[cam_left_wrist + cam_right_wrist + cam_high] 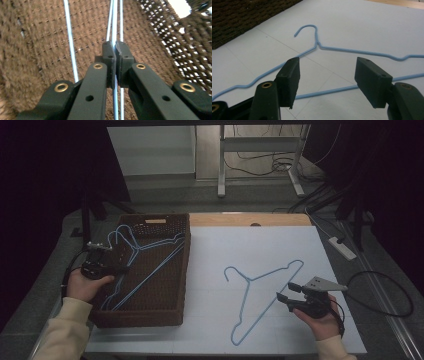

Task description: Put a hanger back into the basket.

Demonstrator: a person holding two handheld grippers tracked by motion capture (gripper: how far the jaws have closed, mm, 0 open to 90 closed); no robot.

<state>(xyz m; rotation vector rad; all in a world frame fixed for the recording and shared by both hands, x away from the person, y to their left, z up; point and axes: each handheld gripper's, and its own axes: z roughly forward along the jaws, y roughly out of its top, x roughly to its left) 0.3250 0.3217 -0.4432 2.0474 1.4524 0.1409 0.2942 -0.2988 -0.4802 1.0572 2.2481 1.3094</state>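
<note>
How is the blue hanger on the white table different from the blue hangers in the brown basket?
The hanger on the table lies alone and flat on the white table; the hangers in the basket lie stacked inside the woven basket. The left gripper is shut on a basket hanger's wire; the right gripper stands open over the table hanger, not gripping it. All are thin blue wire.

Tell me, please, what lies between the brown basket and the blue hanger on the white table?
Nothing: in the high view, bare white table separates the basket from the hanger.
</note>
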